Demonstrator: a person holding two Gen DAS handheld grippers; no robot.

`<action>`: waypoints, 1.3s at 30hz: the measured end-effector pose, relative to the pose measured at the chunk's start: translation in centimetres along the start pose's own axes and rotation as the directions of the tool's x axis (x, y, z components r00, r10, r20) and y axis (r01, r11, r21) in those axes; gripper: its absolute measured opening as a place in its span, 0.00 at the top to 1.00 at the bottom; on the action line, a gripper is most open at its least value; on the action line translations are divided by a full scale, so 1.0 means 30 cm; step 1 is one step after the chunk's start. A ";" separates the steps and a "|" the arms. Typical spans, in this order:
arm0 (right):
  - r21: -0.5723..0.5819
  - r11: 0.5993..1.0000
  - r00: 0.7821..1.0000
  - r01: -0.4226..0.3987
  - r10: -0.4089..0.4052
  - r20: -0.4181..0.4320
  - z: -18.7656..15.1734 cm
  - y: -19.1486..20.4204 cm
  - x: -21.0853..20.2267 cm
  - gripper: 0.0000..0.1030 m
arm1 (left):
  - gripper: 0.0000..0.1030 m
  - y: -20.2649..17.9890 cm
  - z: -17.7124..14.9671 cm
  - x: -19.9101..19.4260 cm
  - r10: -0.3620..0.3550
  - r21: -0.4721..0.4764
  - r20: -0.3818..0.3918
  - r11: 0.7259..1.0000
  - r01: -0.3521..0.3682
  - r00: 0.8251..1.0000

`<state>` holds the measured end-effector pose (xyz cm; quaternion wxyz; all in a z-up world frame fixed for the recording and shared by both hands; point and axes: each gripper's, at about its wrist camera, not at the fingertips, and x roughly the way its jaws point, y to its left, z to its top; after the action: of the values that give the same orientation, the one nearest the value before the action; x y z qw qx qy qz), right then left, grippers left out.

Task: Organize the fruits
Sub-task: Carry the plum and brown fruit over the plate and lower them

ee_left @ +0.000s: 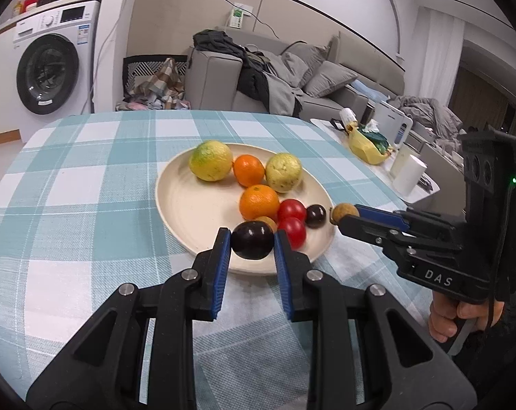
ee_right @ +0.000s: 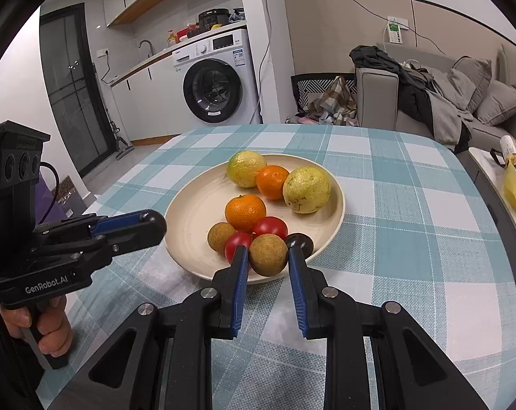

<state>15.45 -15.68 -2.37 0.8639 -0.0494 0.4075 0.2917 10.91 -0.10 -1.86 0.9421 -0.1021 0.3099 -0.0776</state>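
A dark plum [ee_left: 252, 240] is pinched between the left gripper's [ee_left: 252, 242] blue pads, above the near rim of the cream plate [ee_left: 186, 212]. A brown longan [ee_right: 268, 254] is clamped in the right gripper [ee_right: 268, 256] at the plate's near edge. On the plate lie two yellow-green guavas [ee_left: 210, 160] at the back with an orange [ee_left: 248, 170] between them, a second orange [ee_left: 259, 202] nearer, two red tomatoes [ee_left: 291, 209], another longan [ee_right: 221, 236] and a second dark plum [ee_left: 316, 216]
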 end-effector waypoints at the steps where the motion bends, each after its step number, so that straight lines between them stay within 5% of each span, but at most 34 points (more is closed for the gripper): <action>1: 0.005 1.000 1.000 0.001 -0.001 0.008 0.000 -0.001 -0.001 0.76 | 0.78 0.006 0.002 0.000 0.007 -0.004 0.006 1.000 -0.007 1.000; 18: 0.034 0.999 1.000 0.011 -0.011 0.005 -0.006 -0.014 0.015 0.76 | 0.78 0.033 0.035 0.037 0.126 0.004 0.060 0.992 -0.126 0.990; 39: 0.027 0.999 0.999 0.026 -0.025 -0.039 -0.006 -0.015 0.038 0.73 | 0.77 0.007 0.034 0.055 0.145 0.036 0.047 0.989 -0.146 0.988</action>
<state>16.14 -15.57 -3.40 0.8601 -0.0483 0.4274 0.2741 12.86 -0.10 -2.04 0.9537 -0.0624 0.2939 -0.0124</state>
